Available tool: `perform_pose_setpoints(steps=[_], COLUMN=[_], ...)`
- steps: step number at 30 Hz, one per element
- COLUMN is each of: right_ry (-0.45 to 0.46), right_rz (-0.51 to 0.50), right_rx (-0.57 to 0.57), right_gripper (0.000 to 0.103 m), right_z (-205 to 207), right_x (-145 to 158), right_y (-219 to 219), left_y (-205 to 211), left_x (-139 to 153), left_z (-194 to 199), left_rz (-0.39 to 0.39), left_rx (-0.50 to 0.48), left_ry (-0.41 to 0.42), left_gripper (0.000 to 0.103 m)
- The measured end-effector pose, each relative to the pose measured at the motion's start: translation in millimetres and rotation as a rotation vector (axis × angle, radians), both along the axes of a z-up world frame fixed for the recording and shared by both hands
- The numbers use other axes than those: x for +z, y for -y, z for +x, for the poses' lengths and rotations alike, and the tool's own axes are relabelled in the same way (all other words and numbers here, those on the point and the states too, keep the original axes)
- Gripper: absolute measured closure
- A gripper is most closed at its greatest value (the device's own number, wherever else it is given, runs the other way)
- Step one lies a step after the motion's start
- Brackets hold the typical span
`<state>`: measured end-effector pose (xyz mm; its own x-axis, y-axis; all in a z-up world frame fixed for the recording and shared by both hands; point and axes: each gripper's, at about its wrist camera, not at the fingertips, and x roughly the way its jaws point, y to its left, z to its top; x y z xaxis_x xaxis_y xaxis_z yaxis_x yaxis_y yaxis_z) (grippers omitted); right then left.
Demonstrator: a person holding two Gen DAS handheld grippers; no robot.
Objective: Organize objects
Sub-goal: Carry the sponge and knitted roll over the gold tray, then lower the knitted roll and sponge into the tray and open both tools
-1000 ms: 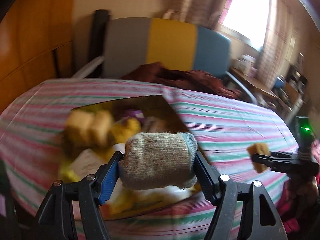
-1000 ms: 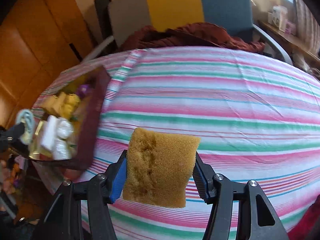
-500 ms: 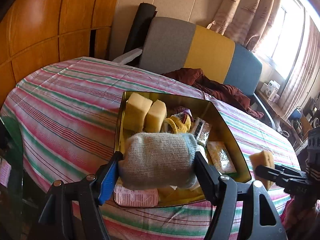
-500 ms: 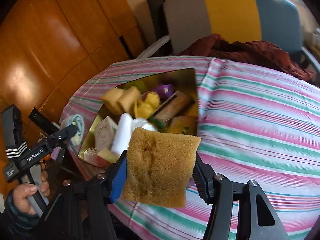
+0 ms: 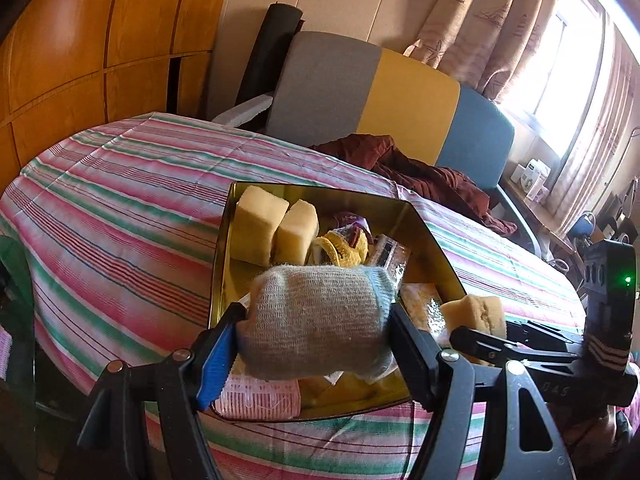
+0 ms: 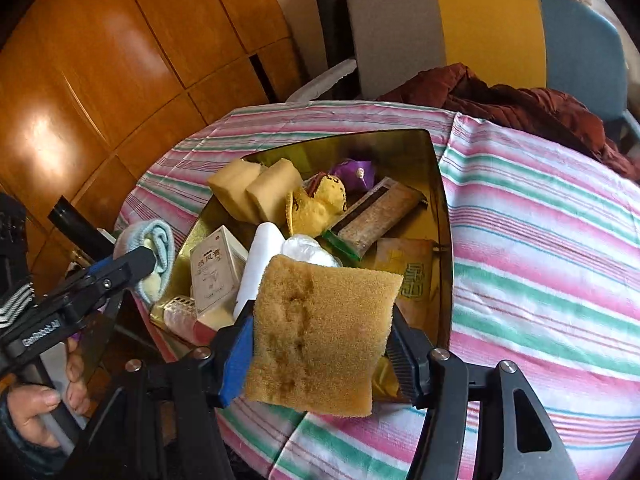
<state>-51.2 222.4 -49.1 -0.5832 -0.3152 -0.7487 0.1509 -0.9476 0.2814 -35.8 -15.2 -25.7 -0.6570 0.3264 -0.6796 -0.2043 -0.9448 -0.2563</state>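
My left gripper (image 5: 314, 332) is shut on a rolled grey sock (image 5: 316, 316) and holds it above the near end of an open gold tin (image 5: 434, 240). In the right wrist view, my right gripper (image 6: 322, 344) is shut on a brown-yellow sponge (image 6: 320, 332), just above the tin's (image 6: 445, 240) near edge. The left wrist view shows that sponge (image 5: 478, 312) at the tin's right rim. The tin holds two pale sponges (image 5: 276, 228), a yellow cloth (image 6: 320, 204), a purple packet (image 6: 356, 172), a snack bar (image 6: 380, 212), a white box (image 6: 218, 268) and other items.
The tin sits on a round table under a pink and green striped cloth (image 5: 120, 208). Behind it stands a grey, yellow and blue chair (image 5: 400, 100) with a dark red garment (image 5: 420, 172). Wooden panels (image 6: 100, 60) line the left. A person's hand (image 6: 36, 404) grips the left tool.
Both grippers have swung in over the tin. The right one has carried the sponge left, from above bare cloth to the tin's edge. The left one has steadied above the tin with the sock.
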Motion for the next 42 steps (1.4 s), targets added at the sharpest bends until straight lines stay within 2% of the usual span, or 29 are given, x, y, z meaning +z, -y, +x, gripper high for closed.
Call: perform_pose_setpoints(steps=[10,14,20,21,23,24,28,38,42], right_ry=[0.025,0.032,0.029,0.031,0.030,0.018,0.005,0.001,0.004], right_rz=[0.012,0.015,0.019,0.010,-0.018,-0.020,-0.022,-0.028,-0.016], right_rx=[0.006,-0.004,0.003,0.004,-0.003,-0.011,-0.002,-0.016,-0.005], right_gripper=[0.041,0.040,0.040,0.038,0.021,0.020,0.020,0.020,0.027], right_z=[-10.1,-13.9,-15.3,-16.0,-13.7,-12.1,-6.5,4.0,5.9], right_x=[-13.8,-19.7,-23.6,-23.6,-21.0,-18.6,-14.3,-17.1,-18.6], right_y=[2.0,-0.3,-0.9,-2.4,-6.5,-8.3,-10.4,-18.0,-17.5], left_y=[-13.2,-30.1,-59.2,-63.8,-73.7,-77.2,-93.4,-125.6,-134.3], left_x=[4.8,13.2,14.3,13.1,10.1,8.8,5.7,-5.2,-10.9], left_z=[-13.6,-26.7,-55.6,-61.4,-72.5,-76.5,-92.5,-113.5,-120.6], left_rz=[0.015,0.026,0.036,0.046,0.049,0.052,0.062,0.029,0.004], left_rx=[-0.031,-0.069,-0.129,-0.140,-0.156,-0.160,-0.183,-0.207,-0.215], left_ry=[0.014,-0.002,0.025,0.037,0.059,0.067,0.090,0.125,0.138], left_gripper=[0.031,0.031,0.031,0.031,0.031,0.031,0.031,0.031,0.030])
